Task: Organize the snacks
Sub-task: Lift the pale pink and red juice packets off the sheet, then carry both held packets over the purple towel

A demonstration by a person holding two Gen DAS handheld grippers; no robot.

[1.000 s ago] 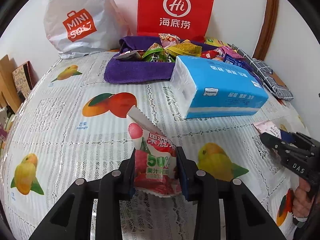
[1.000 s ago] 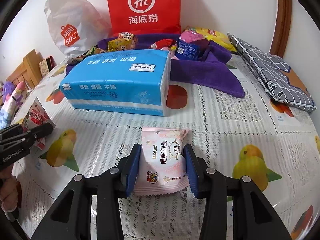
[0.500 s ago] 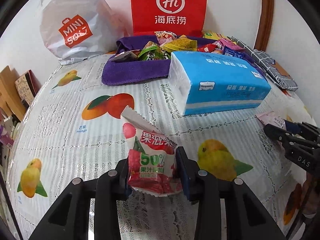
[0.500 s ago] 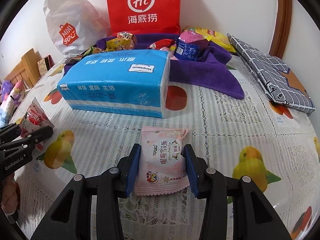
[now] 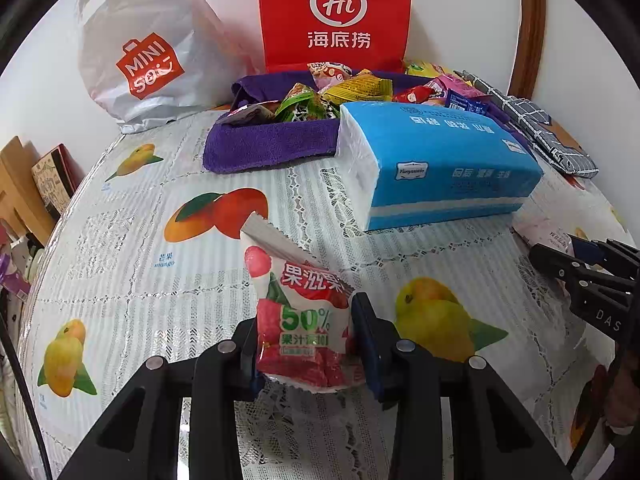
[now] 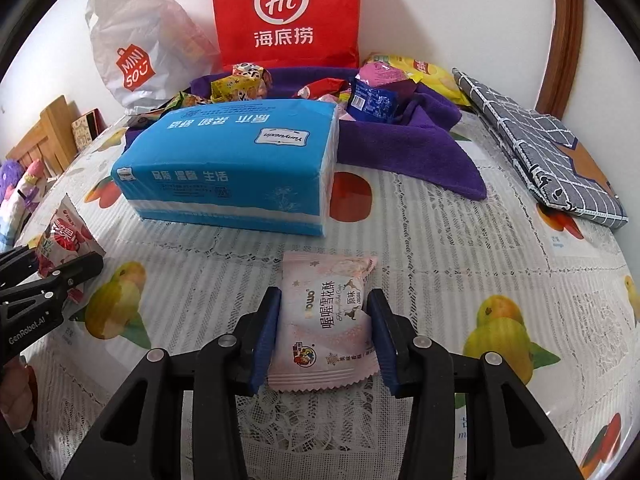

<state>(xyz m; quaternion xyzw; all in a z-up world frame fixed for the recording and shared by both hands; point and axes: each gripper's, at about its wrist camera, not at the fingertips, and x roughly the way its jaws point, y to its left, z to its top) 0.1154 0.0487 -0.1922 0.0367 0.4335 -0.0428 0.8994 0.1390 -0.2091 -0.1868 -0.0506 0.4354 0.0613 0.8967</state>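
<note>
My left gripper [image 5: 306, 340] is shut on a red and white fruit-jelly packet [image 5: 300, 312] and holds it just over the tablecloth. My right gripper [image 6: 326, 332] is shut on a pink snack packet [image 6: 326, 320]. In the right wrist view the left gripper [image 6: 48, 280] with its red packet [image 6: 64, 240] shows at the left edge. In the left wrist view the right gripper [image 5: 580, 264] shows at the right edge. A pile of loose snacks [image 5: 340, 92] lies on a purple towel [image 5: 272, 144] at the back; the towel also shows in the right wrist view [image 6: 416, 148].
A blue tissue pack [image 5: 436, 164] lies mid-table, also in the right wrist view [image 6: 232, 164]. A red Hi paper bag [image 5: 334, 16] and a white Miniso bag [image 5: 148, 48] stand against the back wall. A folded grey checked cloth [image 6: 552, 152] lies at the right.
Both grippers keep hold of their packets. The left gripper has shifted slightly, so the scene sits a little further right in its view. The right gripper has barely moved.
</note>
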